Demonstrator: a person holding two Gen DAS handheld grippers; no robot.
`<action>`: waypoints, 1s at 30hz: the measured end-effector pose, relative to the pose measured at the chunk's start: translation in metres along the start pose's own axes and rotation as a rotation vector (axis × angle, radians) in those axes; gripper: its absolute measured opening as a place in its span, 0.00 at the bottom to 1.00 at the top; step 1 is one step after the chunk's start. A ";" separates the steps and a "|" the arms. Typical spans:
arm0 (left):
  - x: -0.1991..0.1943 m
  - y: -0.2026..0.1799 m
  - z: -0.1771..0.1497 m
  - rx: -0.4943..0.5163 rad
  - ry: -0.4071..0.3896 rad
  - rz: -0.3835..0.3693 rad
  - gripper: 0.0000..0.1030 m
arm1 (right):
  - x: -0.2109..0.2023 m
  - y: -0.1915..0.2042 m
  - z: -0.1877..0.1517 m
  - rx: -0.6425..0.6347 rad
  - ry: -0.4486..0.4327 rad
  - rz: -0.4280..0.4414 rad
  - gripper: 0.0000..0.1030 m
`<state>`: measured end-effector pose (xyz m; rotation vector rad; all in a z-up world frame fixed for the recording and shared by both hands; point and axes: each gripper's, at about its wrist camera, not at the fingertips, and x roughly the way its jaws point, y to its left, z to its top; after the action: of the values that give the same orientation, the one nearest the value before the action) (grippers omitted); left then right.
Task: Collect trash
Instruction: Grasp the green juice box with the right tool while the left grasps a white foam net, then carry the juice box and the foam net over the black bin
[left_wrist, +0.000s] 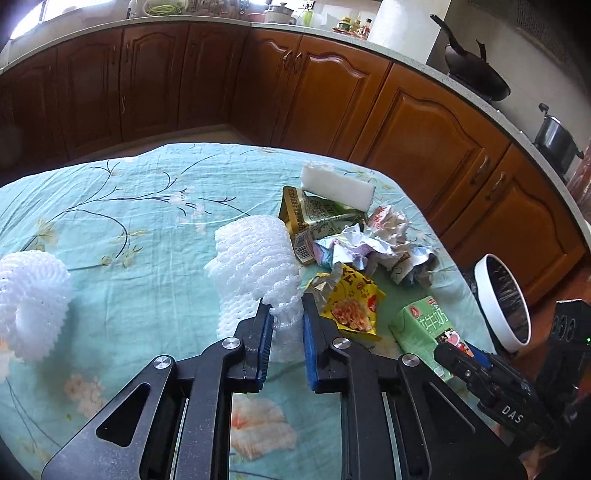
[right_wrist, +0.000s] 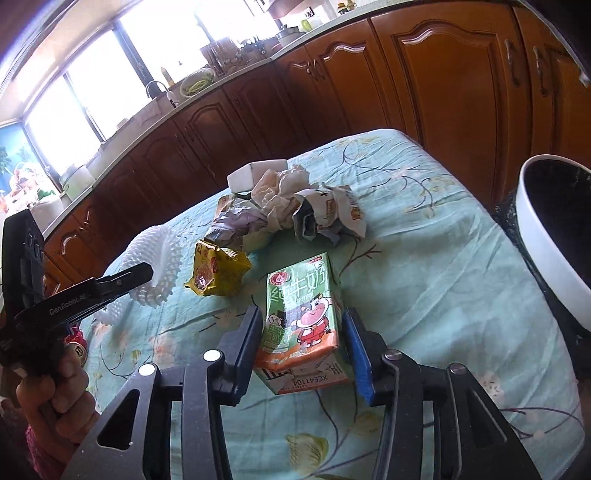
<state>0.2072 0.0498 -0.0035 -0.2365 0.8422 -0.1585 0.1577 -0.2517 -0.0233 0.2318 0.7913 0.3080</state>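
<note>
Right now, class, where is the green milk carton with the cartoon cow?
In the right wrist view, the green milk carton lies on the floral tablecloth between the open right claw's fingers, right of the yellow snack packet and left of the white bin.

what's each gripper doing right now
left gripper: shut on the foam net
right gripper: open around the milk carton, not gripping yet
</note>
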 end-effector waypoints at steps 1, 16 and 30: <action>-0.006 -0.003 -0.002 0.001 -0.006 -0.009 0.13 | -0.006 -0.004 -0.002 0.002 -0.006 -0.003 0.44; -0.018 -0.074 -0.015 0.107 0.016 -0.141 0.13 | -0.053 -0.063 -0.018 0.075 -0.049 -0.068 0.43; -0.008 -0.170 -0.022 0.270 0.056 -0.259 0.13 | -0.118 -0.124 0.006 0.164 -0.214 -0.157 0.43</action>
<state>0.1778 -0.1148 0.0337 -0.0861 0.8342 -0.5195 0.1069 -0.4092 0.0196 0.3488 0.6188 0.0683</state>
